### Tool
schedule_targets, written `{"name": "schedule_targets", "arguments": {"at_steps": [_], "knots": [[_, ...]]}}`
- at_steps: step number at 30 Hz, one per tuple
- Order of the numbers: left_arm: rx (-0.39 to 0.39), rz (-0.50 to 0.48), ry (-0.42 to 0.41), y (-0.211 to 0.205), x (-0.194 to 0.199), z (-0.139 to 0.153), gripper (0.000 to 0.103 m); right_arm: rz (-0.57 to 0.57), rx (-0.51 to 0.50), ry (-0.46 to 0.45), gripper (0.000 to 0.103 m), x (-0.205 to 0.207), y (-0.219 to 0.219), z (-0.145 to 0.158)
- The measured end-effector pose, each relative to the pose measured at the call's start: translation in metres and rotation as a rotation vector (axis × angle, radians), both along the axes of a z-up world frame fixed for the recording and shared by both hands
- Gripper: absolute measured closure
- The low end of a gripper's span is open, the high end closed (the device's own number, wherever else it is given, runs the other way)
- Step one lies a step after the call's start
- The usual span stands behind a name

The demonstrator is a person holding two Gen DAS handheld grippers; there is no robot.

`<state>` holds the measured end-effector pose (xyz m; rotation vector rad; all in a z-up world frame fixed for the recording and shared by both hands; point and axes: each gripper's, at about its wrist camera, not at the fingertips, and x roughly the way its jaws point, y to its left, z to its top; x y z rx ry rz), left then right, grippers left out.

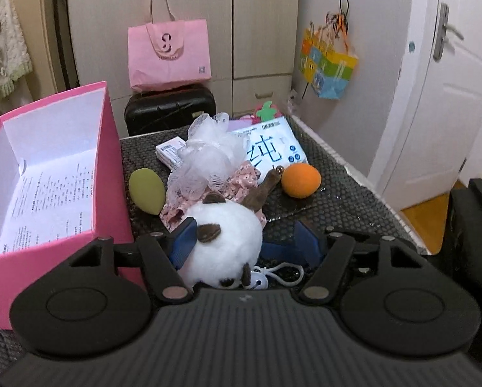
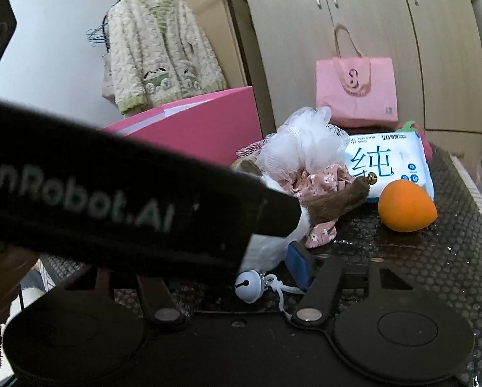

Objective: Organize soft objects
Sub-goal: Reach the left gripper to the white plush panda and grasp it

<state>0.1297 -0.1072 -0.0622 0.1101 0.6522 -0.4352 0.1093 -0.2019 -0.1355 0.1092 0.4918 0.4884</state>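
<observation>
- my left gripper (image 1: 237, 242) has its blue pads on either side of the round white plush toy with brown ears and tail (image 1: 225, 242); the left pad presses into the fur, and the right pad lies at the toy's other flank, so i am pinching the toy.
- my right gripper (image 2: 270, 258) is largely hidden behind the black body of the left one, which crosses its view; only one blue pad (image 2: 300, 264) shows, beside the toy's white fur, and i cannot tell whether its jaws grip anything.
- the plush toy lies on the dark honeycomb-patterned worktop (image 1: 354, 206) near its front edge, just right of the open pink cardboard box with a white printed interior (image 1: 47, 174), which stands at the worktop's left edge.
- a small white bell on a white cord loop (image 2: 249, 285) lies on the worktop beside the toy, close to the front edge.
- behind the toy sit a pink floral fabric piece (image 1: 237, 183) and a white mesh bath pouf (image 1: 208, 151), touching each other.
- a green egg-shaped sponge (image 1: 145, 190) lies between the box and the fabric.
- an orange egg-shaped sponge (image 1: 300, 180) rests right of the fabric, just in front of a white and blue pack of wet wipes (image 1: 273, 148).
- a small white carton (image 1: 170, 153) lies toward the far edge, left of the pouf.
</observation>
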Motion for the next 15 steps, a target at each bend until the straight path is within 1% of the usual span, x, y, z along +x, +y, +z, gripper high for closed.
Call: {"name": "schedule_targets", "arguments": {"at_steps": [3, 8, 10, 12, 13, 15], "knots": [[-0.007, 0.018, -0.027, -0.001, -0.004, -0.004, 0.036, 0.009, -0.027, -0.021, 0.037, -0.005, 0.001, -0.001], [0.024, 0.011, -0.075, -0.006, -0.011, -0.011, 0.035, 0.018, -0.018, -0.038, 0.038, -0.009, -0.002, -0.004], [0.008, -0.001, -0.076, -0.005, -0.015, -0.012, 0.035, 0.021, -0.018, -0.051, 0.038, -0.015, -0.004, -0.007], [-0.005, 0.015, -0.074, -0.003, -0.018, -0.012, 0.035, 0.016, -0.028, -0.049, 0.033, -0.016, -0.005, -0.011], [-0.002, 0.040, -0.077, -0.003, -0.019, -0.012, 0.035, 0.011, -0.032, -0.040, 0.032, -0.016, -0.003, -0.013], [0.021, 0.080, -0.080, -0.004, -0.019, -0.016, 0.035, -0.003, -0.040, -0.052, 0.028, -0.020, 0.001, -0.012]]}}
